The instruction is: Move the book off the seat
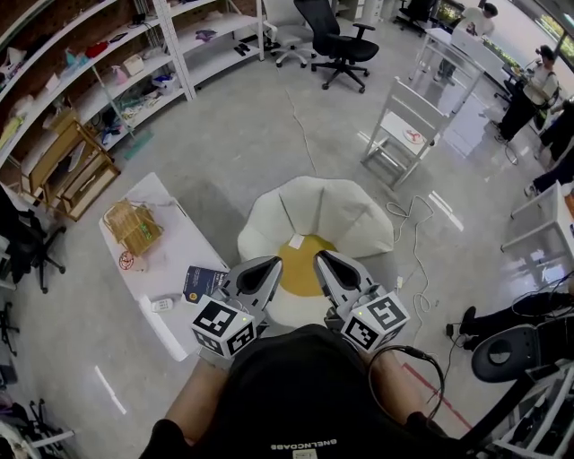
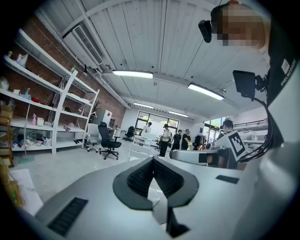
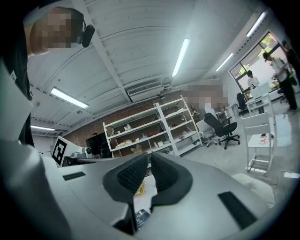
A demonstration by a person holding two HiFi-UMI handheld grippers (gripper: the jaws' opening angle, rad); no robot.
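This is a big open lab or workshop-office. White metal shelving lines a brick wall above a bare concrete floor. There are rolling office chairs, ceiling strip lights and people at desks.

The person is wearing a black fabric top with small white lettering. The pale grey plastic left gripper and matching right gripper are showing black ribbed pads, each carrying a white cube with black square markers. A thin black cable is looping beside the right one.

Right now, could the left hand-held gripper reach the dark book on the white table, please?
Probably yes: the book lies beside the left hand-held gripper, nothing between them, though its shut jaws must open.
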